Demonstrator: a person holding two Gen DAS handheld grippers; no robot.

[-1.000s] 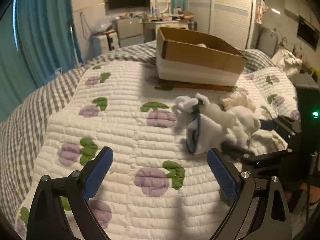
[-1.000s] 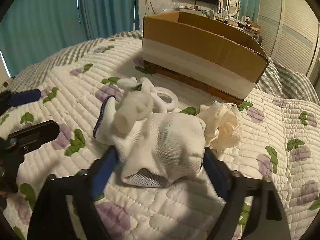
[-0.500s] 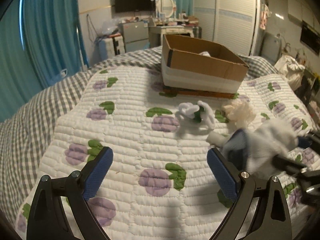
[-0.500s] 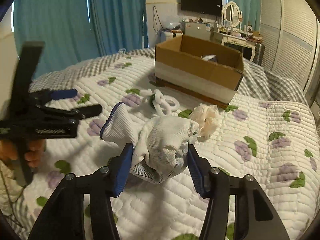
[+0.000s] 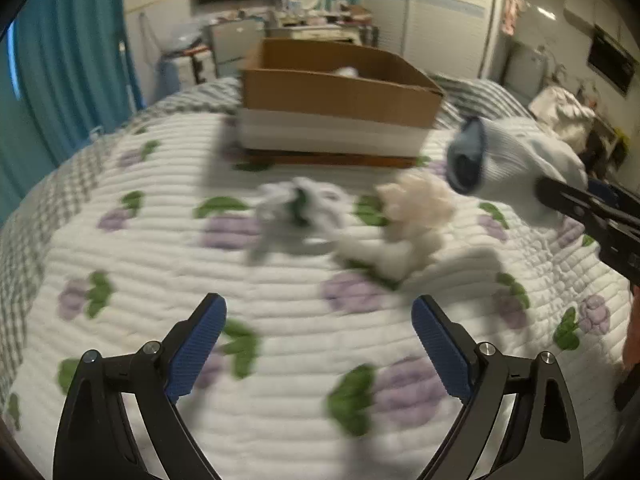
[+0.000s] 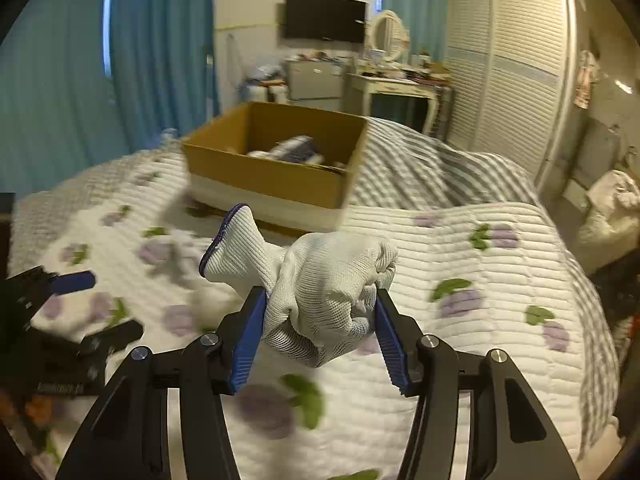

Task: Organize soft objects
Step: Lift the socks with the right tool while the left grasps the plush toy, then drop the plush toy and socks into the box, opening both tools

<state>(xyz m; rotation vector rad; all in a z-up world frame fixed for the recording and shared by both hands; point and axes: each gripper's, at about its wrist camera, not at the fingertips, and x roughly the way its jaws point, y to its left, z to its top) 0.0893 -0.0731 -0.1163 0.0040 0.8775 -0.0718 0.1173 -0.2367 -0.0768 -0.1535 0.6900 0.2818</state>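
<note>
Glove [image 5: 516,160], white knit with a blue cuff, hangs above the quilted bed [image 5: 140,248] in the left view, where the left gripper [image 5: 319,312] stands spread and empty, while in the right view the right gripper [image 6: 320,300] pinches its bunched mesh.

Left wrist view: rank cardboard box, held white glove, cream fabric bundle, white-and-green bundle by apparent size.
1. cardboard box
2. white glove, held in the right tongs and partly hidden by them
3/4. cream fabric bundle and white-and-green bundle: similar, both blurred, so unranked.
</note>
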